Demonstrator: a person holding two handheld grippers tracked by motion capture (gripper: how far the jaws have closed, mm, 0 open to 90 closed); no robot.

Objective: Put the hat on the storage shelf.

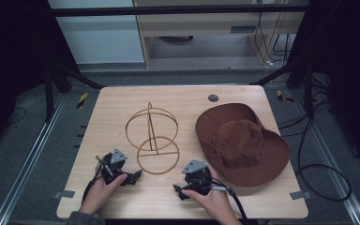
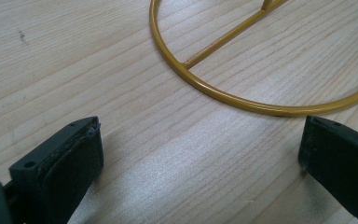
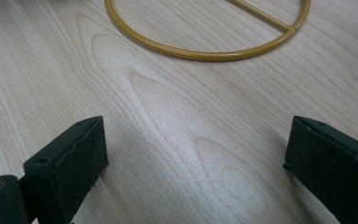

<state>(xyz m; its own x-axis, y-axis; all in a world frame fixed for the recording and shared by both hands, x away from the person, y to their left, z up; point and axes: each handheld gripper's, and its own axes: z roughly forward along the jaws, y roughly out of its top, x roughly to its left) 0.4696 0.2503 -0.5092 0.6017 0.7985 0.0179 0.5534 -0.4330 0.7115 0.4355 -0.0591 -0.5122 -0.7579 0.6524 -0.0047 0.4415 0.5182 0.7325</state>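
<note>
Nearest the person's edge of the pale wooden table [image 1: 122,101], two hands each rest a black two-jaw tool on the boards. The left gripper [image 1: 135,176] lies at the near left, the right gripper [image 1: 177,190] at the near middle. Both stand with jaws spread wide and nothing between them; in each gripper view there is bare wood grain between the pads.

Just beyond them lies the mustard-yellow wire hat stand [image 1: 152,136], one of it, tipped on its side. It has two rings joined by a thin stem: the smaller ring, with a crossbar, lies flat and closest, between the two tools and a little ahead of both; the larger hoop sits farther back toward the table's middle. Its long axis runs away from the person, near to far. The left gripper looks slightly nearer the small ring's rim [image 2: 261,106], which also curves just ahead in the right gripper view [image 3: 200,55]. I'd judge either could reach it with a short push forward.

To the right lies one brown wide-brimmed felt hat [image 1: 241,145], crown up, close beside the right gripper.
</note>
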